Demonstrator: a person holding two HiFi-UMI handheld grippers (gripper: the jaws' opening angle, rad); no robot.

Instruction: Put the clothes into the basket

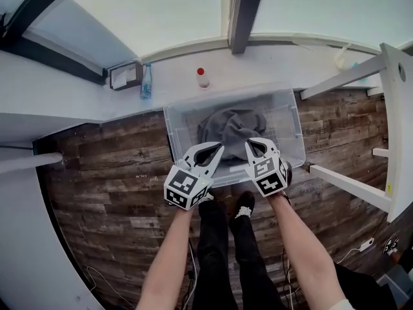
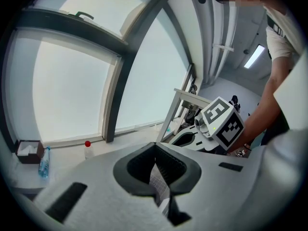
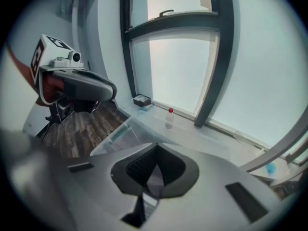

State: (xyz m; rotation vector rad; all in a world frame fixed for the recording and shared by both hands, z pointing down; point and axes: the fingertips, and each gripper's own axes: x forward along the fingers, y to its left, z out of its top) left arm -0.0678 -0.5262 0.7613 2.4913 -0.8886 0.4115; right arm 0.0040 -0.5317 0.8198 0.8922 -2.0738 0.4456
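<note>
A clear plastic basket [image 1: 293,118] stands on the wooden floor below the window ledge. A dark grey heap of clothes [image 1: 232,128] lies inside it. Both grippers hang side by side over the basket's near edge, jaws pointing at the clothes. My left gripper [image 1: 216,150] is shut, its tips meeting with nothing between them [image 2: 155,146]. My right gripper [image 1: 253,146] is also shut and empty [image 3: 156,148]. The basket's wall [image 3: 118,136] shows just beyond the right jaws. Each gripper view shows the other gripper off to one side.
On the white ledge behind the basket stand a blue-labelled water bottle [image 1: 146,82], a red-capped bottle [image 1: 202,77] and a small box [image 1: 126,76]. A white rack frame [image 1: 352,76] stands to the right. The person's legs [image 1: 226,250] are just in front of the basket, and cables lie on the floor.
</note>
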